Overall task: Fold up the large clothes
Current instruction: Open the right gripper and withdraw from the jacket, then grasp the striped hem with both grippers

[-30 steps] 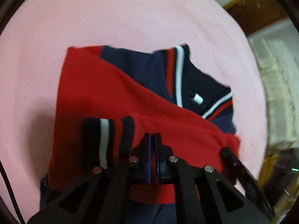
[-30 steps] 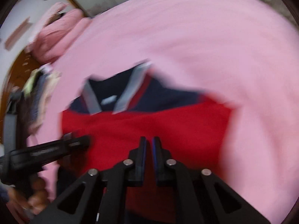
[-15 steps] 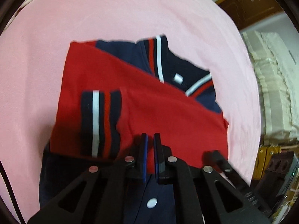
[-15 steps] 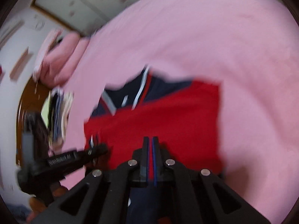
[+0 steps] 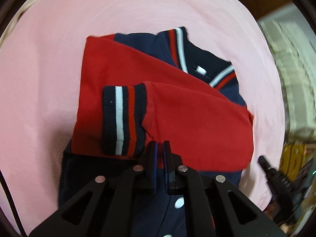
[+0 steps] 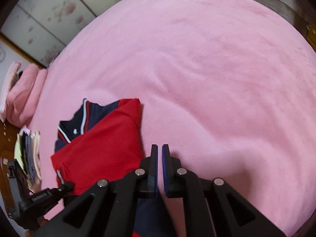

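Jacket (image 5: 177, 118) under nearly closed, empty left gripper (image 5: 160, 148)

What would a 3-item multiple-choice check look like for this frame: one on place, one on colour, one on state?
1. Where does the red and navy knit jacket lie?
A. on a wooden floor
B. on the pink fleece bed cover
C. on a white table

2. Which stripes run across the dark ribbed cuff of the folded-in sleeve?
A. white and red
B. green and yellow
C. none, plain grey

3. What is the state of the left tongs?
A. wide open around the cuff
C. clamped on the collar
B. shut, holding nothing

Key: 1 B, pink cover surrounds the jacket on all sides in both views. 2 A, one white and one red band show on the navy cuff. 3 B, the fingers stand almost together above the red cloth with nothing pinched between them.
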`<state>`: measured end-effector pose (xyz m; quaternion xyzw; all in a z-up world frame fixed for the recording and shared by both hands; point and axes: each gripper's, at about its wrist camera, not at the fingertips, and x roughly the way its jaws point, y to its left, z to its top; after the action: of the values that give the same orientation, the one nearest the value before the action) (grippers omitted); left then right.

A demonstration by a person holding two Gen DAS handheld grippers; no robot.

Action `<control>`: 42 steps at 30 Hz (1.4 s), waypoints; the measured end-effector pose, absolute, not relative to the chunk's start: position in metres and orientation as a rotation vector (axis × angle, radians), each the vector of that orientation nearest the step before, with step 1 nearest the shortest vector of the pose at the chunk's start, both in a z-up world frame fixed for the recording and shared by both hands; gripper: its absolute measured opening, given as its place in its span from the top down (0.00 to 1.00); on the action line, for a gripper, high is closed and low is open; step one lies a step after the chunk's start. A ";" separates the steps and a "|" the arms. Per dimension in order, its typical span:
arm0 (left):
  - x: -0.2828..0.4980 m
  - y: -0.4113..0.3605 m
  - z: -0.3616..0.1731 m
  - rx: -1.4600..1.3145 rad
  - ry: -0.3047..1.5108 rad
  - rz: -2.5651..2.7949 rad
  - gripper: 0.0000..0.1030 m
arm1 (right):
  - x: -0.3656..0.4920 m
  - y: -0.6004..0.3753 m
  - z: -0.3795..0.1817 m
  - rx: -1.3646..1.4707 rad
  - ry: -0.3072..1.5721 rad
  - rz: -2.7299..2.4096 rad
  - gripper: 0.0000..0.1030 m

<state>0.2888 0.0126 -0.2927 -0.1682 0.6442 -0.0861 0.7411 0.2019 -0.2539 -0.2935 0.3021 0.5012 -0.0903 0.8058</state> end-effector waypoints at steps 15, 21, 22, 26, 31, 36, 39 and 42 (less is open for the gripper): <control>0.257 0.032 -0.228 -0.099 1.309 -0.170 0.13 | 0.176 -0.140 -0.247 0.431 1.097 -0.061 0.22; 0.230 0.042 -0.200 -0.092 1.265 -0.153 0.10 | 0.167 -0.129 -0.217 0.342 1.038 0.019 0.21; 0.225 0.040 -0.196 -0.075 1.255 -0.145 0.10 | 0.164 -0.130 -0.213 0.343 1.025 0.035 0.21; 0.201 0.023 -0.181 0.012 1.205 -0.109 0.10 | 0.151 -0.134 -0.205 0.357 1.012 0.066 0.21; 0.170 0.009 -0.162 0.034 1.183 -0.109 0.10 | 0.120 -0.142 -0.189 0.384 0.980 0.086 0.21; 0.133 0.000 -0.149 0.052 1.169 -0.101 0.10 | 0.085 -0.146 -0.180 0.405 0.958 0.164 0.21; 0.108 -0.003 -0.147 0.049 1.186 -0.126 0.10 | 0.062 -0.149 -0.178 0.431 0.952 0.183 0.21; 0.081 0.000 -0.144 0.051 1.195 -0.117 0.10 | 0.040 -0.153 -0.180 0.458 0.953 0.187 0.21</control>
<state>0.0812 -0.0004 -0.1444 0.0240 0.5623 -0.0548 0.8248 0.0399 -0.1529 -0.1802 0.2180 0.4540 0.0892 0.8593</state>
